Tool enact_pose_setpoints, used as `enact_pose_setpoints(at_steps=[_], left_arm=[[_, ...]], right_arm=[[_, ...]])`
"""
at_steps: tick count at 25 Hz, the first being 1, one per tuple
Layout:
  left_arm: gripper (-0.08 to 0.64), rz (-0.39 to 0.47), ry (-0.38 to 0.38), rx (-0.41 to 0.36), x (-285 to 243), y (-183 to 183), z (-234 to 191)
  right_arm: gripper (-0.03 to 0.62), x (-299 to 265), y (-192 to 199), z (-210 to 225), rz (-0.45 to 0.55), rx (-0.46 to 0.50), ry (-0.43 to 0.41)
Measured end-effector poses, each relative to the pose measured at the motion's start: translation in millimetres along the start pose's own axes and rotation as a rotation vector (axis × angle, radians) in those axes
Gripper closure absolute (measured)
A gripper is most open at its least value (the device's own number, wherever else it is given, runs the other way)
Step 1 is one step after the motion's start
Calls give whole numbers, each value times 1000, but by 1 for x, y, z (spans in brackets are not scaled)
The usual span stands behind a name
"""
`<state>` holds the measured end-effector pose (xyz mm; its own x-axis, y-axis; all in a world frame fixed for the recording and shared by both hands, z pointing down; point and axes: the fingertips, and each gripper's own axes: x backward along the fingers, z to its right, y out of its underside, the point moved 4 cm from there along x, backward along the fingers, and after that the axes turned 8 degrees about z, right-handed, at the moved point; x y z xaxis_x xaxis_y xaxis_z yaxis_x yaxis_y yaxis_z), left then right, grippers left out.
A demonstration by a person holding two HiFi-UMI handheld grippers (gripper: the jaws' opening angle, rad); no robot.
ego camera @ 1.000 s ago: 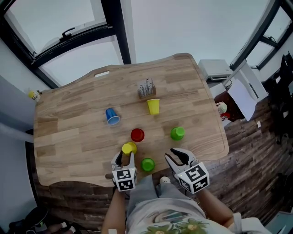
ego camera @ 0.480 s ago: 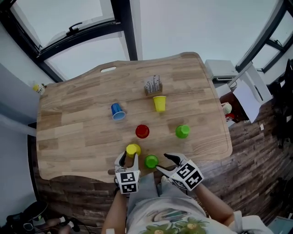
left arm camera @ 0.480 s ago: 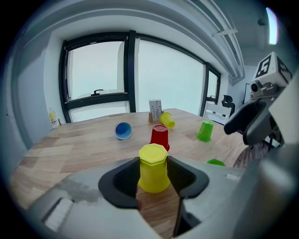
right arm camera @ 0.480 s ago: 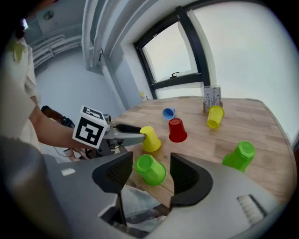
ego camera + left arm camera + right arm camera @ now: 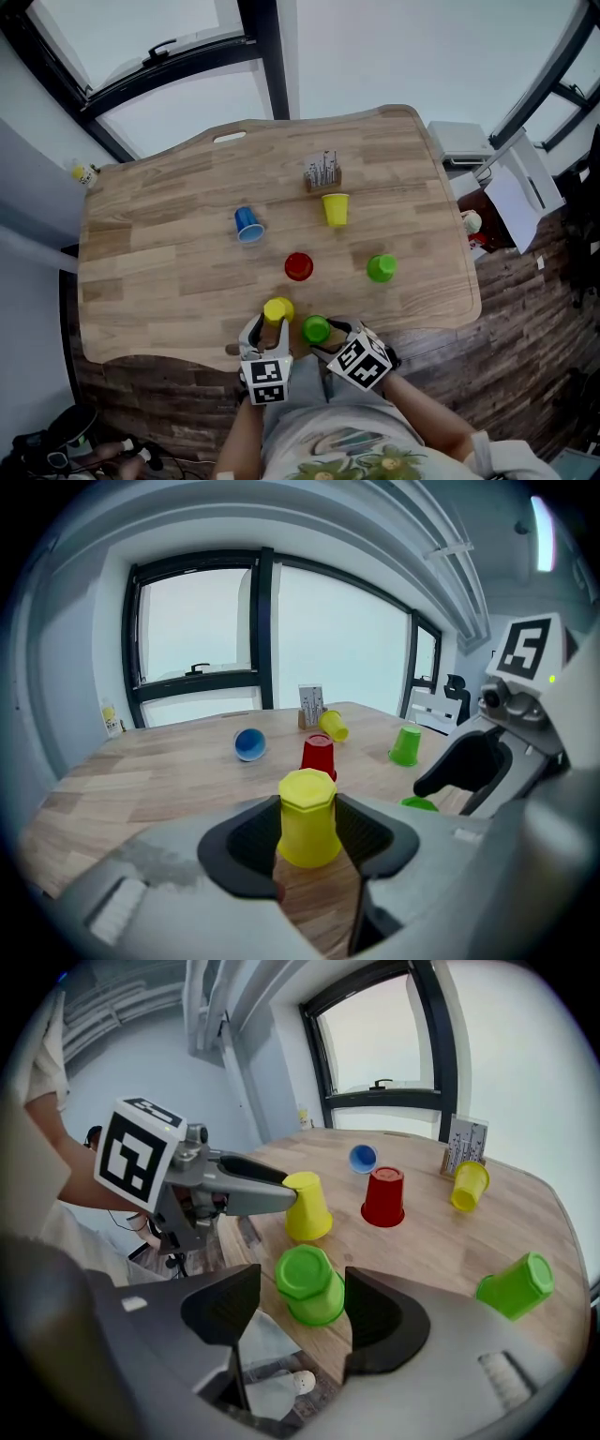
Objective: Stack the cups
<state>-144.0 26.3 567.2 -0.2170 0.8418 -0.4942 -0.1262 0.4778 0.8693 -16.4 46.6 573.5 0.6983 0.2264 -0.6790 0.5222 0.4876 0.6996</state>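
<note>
Two cups in work | left tongs (image 5: 308,825) grasp upside-down yellow cup (image 5: 307,803) near tabletop (image 5: 169,253) front edge | right tongs (image 5: 300,1312) released, jaws have just been opening, upside-down green cup (image 5: 305,1279) between them, not pressed | advice: close squarely at mid-wall, gently, lift straight.

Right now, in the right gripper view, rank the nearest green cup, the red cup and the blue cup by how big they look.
1. nearest green cup
2. red cup
3. blue cup
That order follows nearness to the camera, so their true sizes may well match.
</note>
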Motion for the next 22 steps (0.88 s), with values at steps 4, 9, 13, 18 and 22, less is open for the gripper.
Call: enact_pose_setpoints(at_steps=[4, 9, 13, 18, 22], left_arm=[[369, 9, -4, 4, 1, -2, -2], [370, 22, 3, 4, 0, -7, -1], [370, 32, 21, -4, -3, -9, 4], [370, 31, 56, -26, -8, -11, 15], [370, 29, 98, -49, -15, -12, 29]], right_arm=[[378, -4, 0, 1, -21, 3, 18], [387, 5, -4, 11, 21, -17, 48], [387, 21, -3, 32, 44, -49, 107], [387, 40, 1, 60, 56, -97, 195], [387, 48, 1, 75, 73, -124, 237]])
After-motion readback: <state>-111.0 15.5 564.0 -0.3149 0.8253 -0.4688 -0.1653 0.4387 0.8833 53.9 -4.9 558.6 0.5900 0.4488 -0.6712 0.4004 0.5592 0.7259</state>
